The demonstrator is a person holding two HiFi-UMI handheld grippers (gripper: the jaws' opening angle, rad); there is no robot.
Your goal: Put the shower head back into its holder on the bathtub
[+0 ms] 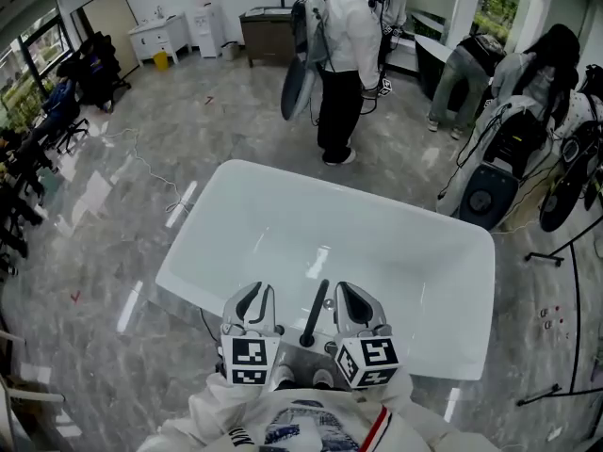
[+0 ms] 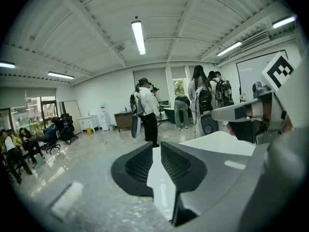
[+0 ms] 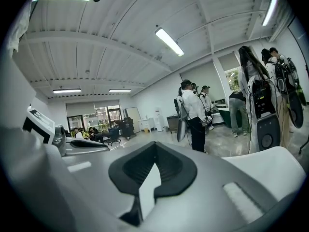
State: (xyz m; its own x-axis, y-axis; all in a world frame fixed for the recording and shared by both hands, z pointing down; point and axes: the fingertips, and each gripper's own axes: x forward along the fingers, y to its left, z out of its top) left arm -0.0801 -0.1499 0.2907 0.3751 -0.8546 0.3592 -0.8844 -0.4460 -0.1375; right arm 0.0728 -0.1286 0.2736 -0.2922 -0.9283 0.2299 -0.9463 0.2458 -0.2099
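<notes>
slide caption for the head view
Left gripper and right gripper, both empty, flank the black shower head at the bathtub rim.

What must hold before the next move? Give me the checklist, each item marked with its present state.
1. Left gripper empty: ok, jaws slightly apart, nothing between them.
2. Right gripper empty: ok, jaws together on nothing.
3. Shower head upright at the bathtub's near rim, between the grippers: ok.
4. Shower head fully seated: cannot tell, its lower end is hidden behind the grippers.
5. Person standing beyond the far rim, apart from the bathtub: ok.
</notes>
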